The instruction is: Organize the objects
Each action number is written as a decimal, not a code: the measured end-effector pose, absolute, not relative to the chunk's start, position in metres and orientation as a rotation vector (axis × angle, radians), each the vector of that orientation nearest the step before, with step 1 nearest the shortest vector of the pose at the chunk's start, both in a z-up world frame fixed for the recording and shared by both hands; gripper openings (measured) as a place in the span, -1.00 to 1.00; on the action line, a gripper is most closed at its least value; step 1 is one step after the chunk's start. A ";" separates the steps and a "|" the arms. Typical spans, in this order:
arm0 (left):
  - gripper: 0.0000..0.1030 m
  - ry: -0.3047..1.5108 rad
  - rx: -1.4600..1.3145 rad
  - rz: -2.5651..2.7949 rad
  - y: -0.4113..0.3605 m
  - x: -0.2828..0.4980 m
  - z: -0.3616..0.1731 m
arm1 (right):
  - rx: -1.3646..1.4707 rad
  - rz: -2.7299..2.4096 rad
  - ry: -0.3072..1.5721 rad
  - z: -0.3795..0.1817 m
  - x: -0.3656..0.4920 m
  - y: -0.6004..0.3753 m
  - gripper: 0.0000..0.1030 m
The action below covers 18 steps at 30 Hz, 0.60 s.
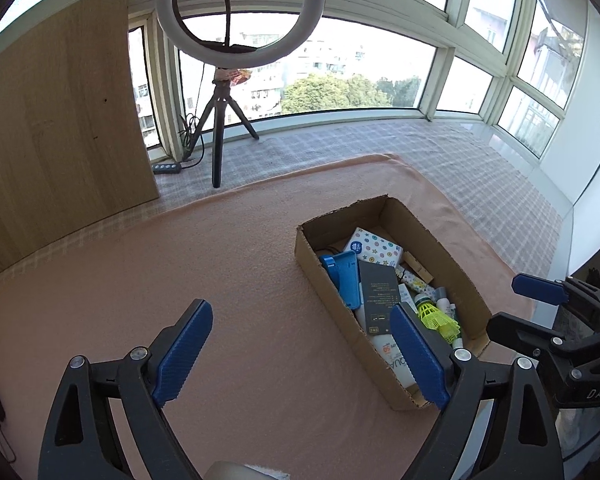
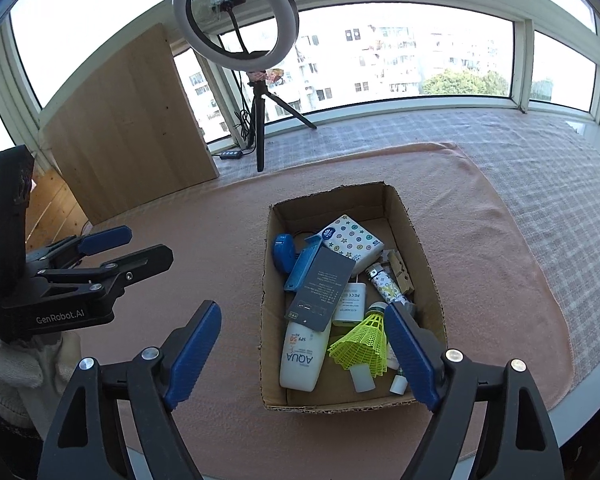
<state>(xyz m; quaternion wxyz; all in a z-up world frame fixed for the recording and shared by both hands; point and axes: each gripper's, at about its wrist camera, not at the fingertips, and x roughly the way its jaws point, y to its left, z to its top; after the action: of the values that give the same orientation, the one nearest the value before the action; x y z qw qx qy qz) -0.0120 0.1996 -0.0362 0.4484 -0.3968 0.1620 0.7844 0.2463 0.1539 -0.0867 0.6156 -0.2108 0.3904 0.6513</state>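
Right wrist view: your right gripper (image 2: pixel 304 350) and left gripper (image 1: pixel 302 354) hang spread, empty; confirm cardboard box (image 2: pixel 418 236) contents settled.

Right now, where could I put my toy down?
On the bare pink blanket between the cardboard box and the wooden board, or on the checked cloth by the window. Inside the box is crowded.
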 end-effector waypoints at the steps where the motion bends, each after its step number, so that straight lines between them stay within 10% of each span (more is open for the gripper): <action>1: 0.82 0.394 -0.980 1.950 0.191 -0.013 -0.033 | -0.483 1.507 0.893 -0.084 0.241 0.154 0.57; 18: 0.88 0.336 -1.037 2.139 0.048 -0.051 -0.027 | -0.507 1.647 0.831 -0.072 0.130 0.166 0.58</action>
<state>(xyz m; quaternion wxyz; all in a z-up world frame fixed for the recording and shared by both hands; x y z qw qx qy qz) -0.0507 0.0481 -0.0268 0.3620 -0.4027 0.1305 0.8305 0.1301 0.1657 -0.0717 0.5765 -0.2164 0.3548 0.7035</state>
